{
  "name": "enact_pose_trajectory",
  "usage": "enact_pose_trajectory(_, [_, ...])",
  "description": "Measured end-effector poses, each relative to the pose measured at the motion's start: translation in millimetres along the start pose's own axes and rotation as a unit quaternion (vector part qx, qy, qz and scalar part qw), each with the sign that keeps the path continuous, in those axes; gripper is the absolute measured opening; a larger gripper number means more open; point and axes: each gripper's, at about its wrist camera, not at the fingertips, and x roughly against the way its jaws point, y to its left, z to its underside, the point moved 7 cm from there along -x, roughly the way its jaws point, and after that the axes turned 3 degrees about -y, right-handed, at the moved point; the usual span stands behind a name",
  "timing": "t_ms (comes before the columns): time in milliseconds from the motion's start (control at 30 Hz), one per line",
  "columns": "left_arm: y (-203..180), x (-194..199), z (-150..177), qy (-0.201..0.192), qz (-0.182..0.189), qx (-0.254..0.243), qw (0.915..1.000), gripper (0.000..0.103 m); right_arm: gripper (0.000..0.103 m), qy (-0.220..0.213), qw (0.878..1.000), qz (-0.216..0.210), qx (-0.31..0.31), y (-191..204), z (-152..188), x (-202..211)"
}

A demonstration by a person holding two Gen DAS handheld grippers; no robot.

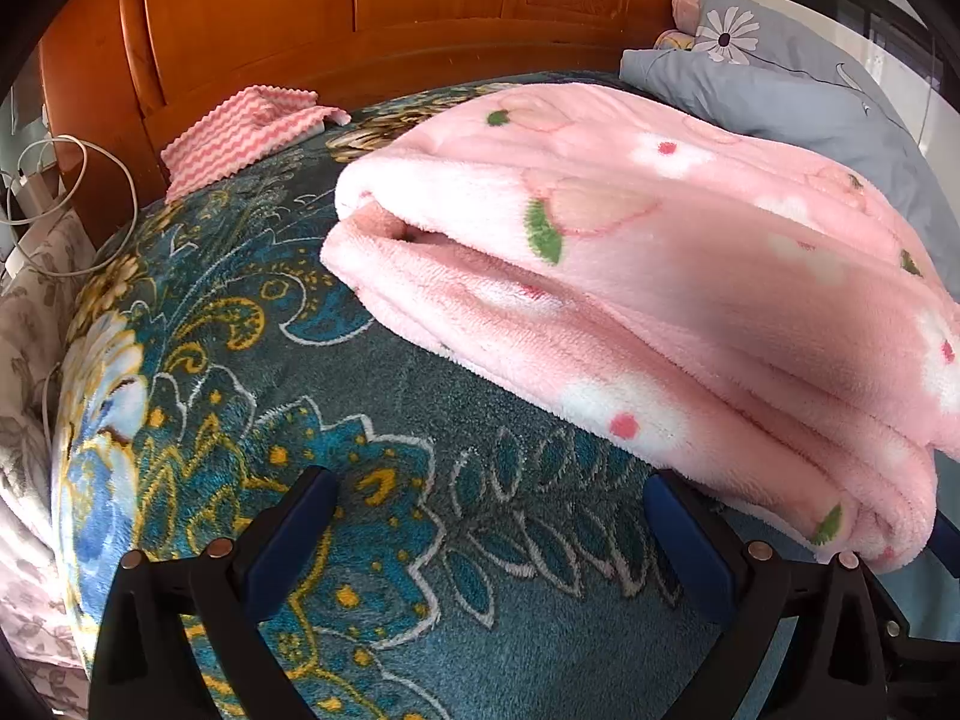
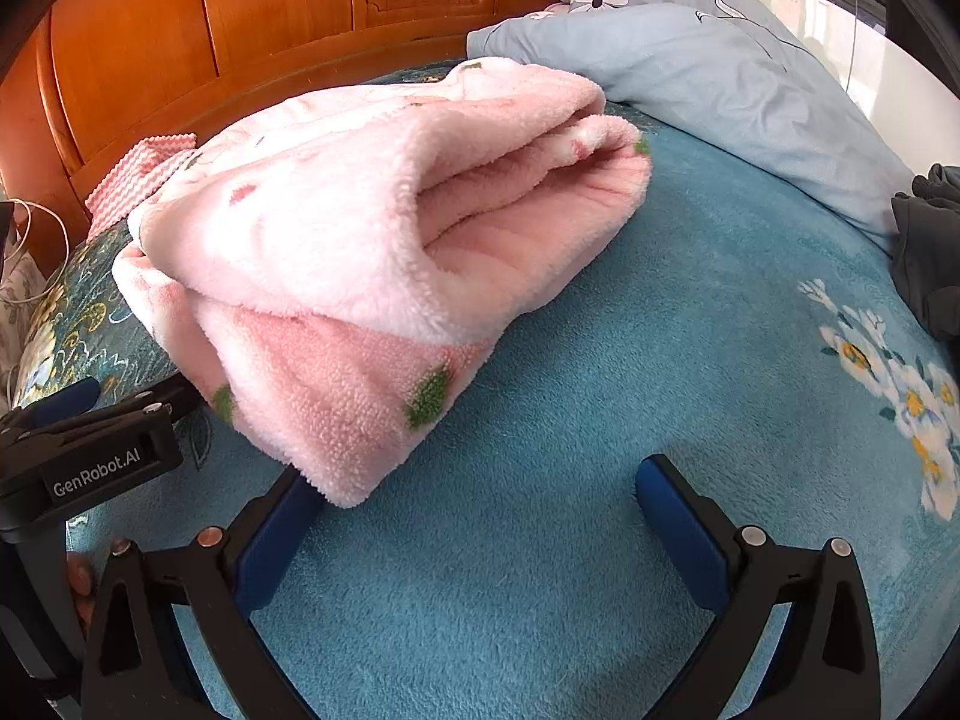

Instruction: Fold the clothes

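Both grippers, left (image 1: 489,516) and right (image 2: 474,498), spread empty, folded pink fleece (image 2: 372,240) (touching right finger), grey quilt (image 2: 690,72) behind

A teal floral bedspread (image 2: 540,540) is laid over the bed. A wooden headboard (image 1: 360,12), grey-blue quilt (image 2: 720,78) and white cables (image 1: 72,192) are noted.

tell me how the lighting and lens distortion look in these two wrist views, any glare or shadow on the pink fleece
Left wrist view: heavy fisheye bulge with dark corners, and a soft shadow across the pink fleece garment. Right wrist view: the same barrel curve bends the wooden headboard; daylight from the upper right washes out the wall and pales the fleece's top fold; sharp throughout.
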Motion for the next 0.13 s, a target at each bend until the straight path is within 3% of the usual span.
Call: enact_pose_trajectory(133, [-0.9,0.6,0.3,-0.001,-0.001,-0.001,1.0000,0.103,0.103,-0.001,1.000,0.000,0.000,2.0,-3.2,4.9])
